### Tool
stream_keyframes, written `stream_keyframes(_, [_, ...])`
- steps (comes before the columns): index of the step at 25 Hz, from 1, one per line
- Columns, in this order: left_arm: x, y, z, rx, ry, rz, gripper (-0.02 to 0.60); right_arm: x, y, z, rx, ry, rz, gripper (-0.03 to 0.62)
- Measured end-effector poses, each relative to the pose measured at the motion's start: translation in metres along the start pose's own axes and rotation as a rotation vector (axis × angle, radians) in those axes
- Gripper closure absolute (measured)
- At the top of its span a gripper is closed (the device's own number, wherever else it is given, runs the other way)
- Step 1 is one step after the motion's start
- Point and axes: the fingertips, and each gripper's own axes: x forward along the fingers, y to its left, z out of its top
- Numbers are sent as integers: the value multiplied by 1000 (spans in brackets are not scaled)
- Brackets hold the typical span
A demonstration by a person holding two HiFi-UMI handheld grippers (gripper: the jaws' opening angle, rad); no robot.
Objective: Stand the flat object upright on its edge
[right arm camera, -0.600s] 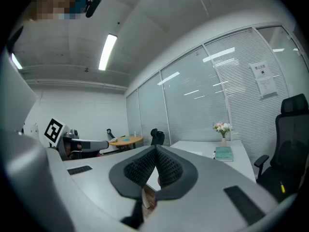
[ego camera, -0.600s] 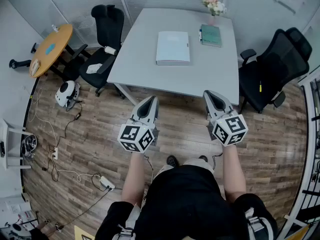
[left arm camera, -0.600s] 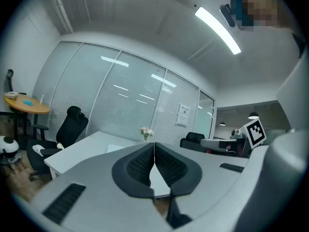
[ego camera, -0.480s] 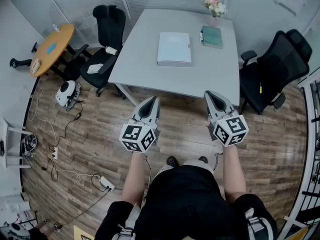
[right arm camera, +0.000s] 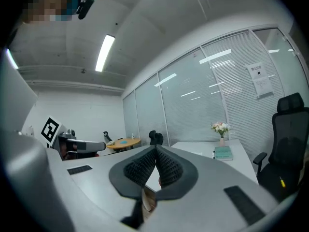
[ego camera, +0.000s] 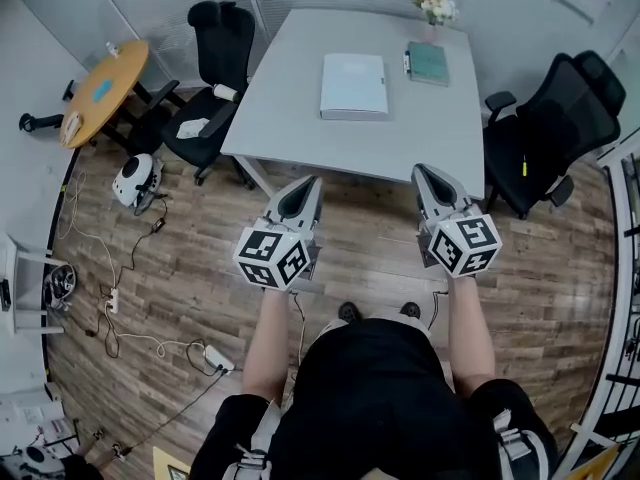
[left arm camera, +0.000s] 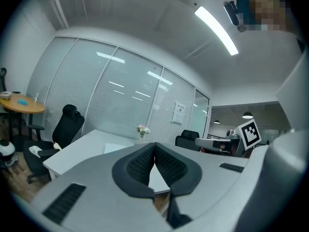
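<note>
Two hand-held grey grippers with marker cubes are side by side in the middle of the head view, above the brown wood-plank floor (ego camera: pixel 170 258), their tips near the lower edge of the pale grey rectangular table (ego camera: pixel 290 118). On the left gripper (ego camera: pixel 308 182) the dark ribbed jaws are pressed together with nothing between them. The right gripper (ego camera: pixel 424 171) likewise has its jaws closed and empty. Both point toward the table, well apart from everything lying on it. The flat white rectangular box (ego camera: pixel 354 86) lies with its broad face up on the tabletop in the upper middle of the frame, touched by neither gripper. To its right lies a green hardback book (ego camera: pixel 428 64), and just above that stands a small bunch of pink and white flowers (ego camera: pixel 433 6). A black office chair (ego camera: pixel 212 58) stands at the table's left side and a second black office chair (ego camera: pixel 556 128) at its right. A round orange-topped side table (ego camera: pixel 103 90) is at the upper left
</note>
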Motion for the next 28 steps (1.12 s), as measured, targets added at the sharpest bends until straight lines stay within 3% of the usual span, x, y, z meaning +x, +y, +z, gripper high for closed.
stream_keyframes(10, [-15, -2, -20, 16, 25, 0, 558, -19, 14, -26, 2, 32, -24, 576])
stream_keyframes(16, [6, -5, -36, 3, 55, -3, 558, -12, -3, -36, 6, 71, -12, 576])
stream_keyframes(22, [32, 22, -36, 9, 88, 39, 558, 32, -20, -32, 12, 69, 35, 576])
stream_keyframes(28, [87, 56, -11, 18, 100, 73, 558, 95, -53, -11, 32, 48, 87, 576])
